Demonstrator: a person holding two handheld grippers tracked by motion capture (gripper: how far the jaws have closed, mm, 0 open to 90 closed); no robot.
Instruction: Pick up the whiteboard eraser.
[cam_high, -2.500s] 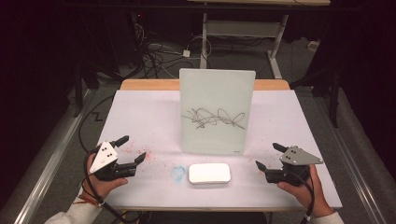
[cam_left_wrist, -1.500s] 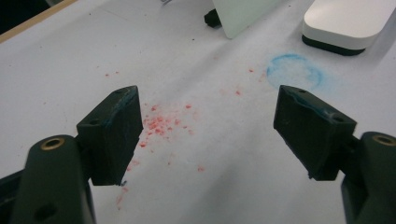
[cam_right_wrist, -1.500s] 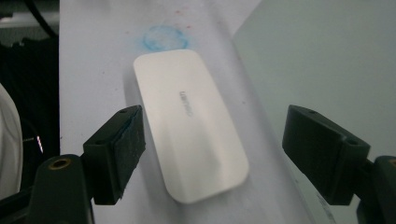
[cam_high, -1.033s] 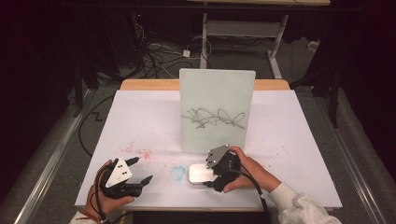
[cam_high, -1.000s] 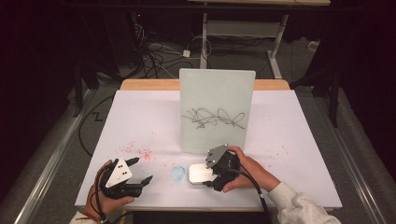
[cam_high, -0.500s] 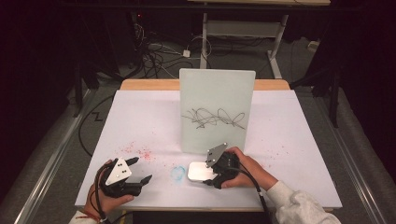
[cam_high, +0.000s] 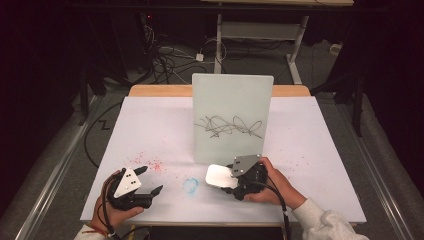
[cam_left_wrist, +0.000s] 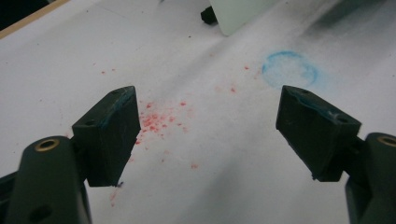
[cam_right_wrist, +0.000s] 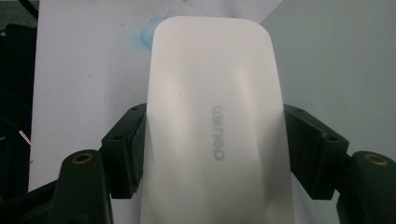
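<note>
White paper covers the table, speckled red near its left front corner. Near the front edge, the right gripper has its fingers clamped on the long sides of a white eraser, just before the upright board with its black scribble. To wipe well, I would lift the eraser flat against the board, keep the squeeze firm and press lightly so the board does not tip. The left gripper rests with fingers apart by the front left corner.
</note>
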